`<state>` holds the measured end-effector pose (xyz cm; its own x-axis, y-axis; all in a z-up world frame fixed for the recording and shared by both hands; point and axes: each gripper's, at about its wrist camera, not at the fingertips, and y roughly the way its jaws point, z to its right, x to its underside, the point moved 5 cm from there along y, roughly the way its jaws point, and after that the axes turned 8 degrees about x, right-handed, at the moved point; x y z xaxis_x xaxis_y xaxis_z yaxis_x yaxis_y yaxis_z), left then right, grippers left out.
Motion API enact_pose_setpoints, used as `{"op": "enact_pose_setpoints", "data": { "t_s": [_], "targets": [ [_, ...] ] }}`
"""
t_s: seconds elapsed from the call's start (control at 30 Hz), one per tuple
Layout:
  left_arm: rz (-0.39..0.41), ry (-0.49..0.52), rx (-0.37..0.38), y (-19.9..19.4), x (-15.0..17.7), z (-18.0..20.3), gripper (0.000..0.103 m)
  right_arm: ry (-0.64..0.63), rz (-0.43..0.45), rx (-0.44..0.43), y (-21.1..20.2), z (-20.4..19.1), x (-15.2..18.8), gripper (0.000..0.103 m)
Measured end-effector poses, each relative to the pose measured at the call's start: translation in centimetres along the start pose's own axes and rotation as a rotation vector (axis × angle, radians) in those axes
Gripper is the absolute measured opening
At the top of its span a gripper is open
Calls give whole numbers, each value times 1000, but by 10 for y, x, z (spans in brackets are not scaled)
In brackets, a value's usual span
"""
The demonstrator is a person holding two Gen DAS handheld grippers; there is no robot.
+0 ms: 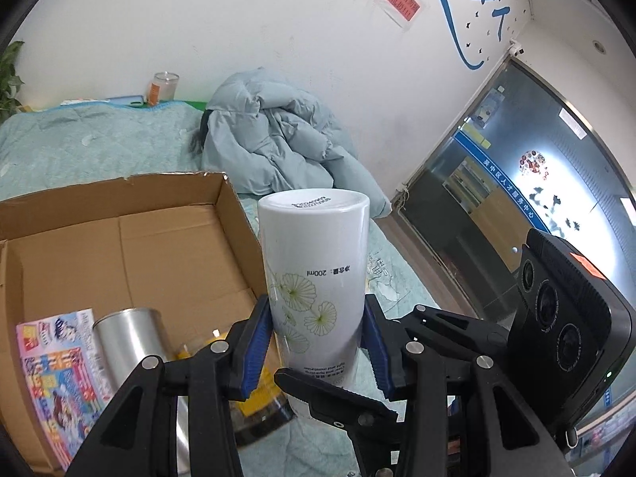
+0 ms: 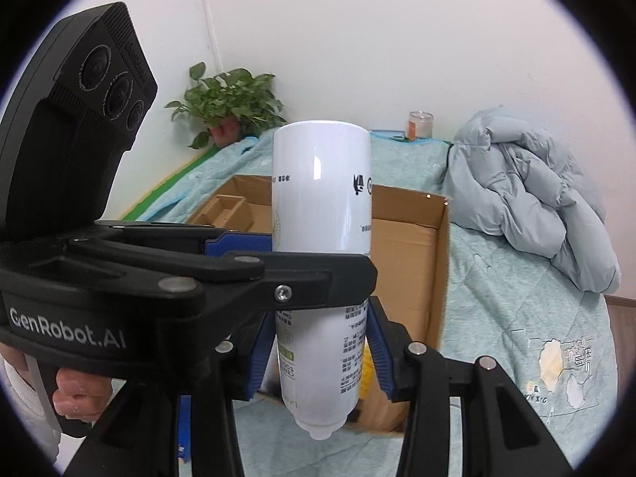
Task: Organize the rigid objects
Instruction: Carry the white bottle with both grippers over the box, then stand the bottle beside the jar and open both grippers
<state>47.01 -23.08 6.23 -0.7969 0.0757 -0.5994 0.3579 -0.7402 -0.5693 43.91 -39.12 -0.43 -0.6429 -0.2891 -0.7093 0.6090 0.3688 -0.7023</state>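
While the cardboard box on the bed already holds a steel cup and a booklet, I judge sorting half done: both my left claw and right claw clench one white bottle, inverted, beside the box, not yet inside.

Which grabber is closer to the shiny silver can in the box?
Left. The left gripper clamps the white bottle just beside the silver can; the right gripper holds that bottle from its other side, away from the cardboard box.
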Motion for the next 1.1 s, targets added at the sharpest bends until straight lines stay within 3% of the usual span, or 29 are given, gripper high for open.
{"op": "enact_pose_setpoints", "data": {
  "t_s": [0.13,0.53,0.67,0.77,0.87,0.97,1.03,1.1],
  "targets": [
    [-52,-34,5,39,1,-18,42,-3,-35,43,23,17,3,43],
    [-224,-179,10,133,28,-73,42,108,-249,36,89,51,38,43],
    [-266,-142,-24,146,37,-70,45,136,-315,68,101,56,53,43],
    [-260,-116,-51,139,40,-65,49,167,-313,69,99,57,54,44],
    [-192,-53,-122,109,41,-57,49,214,-306,81,90,63,53,45],
    [-103,5,-150,63,45,-45,52,219,-250,60,71,60,54,59],
    [-19,41,-196,21,50,-39,63,206,-197,71,53,54,60,67],
    [84,86,-292,-31,59,-34,82,191,-154,85,34,41,70,74]
  ]
}}
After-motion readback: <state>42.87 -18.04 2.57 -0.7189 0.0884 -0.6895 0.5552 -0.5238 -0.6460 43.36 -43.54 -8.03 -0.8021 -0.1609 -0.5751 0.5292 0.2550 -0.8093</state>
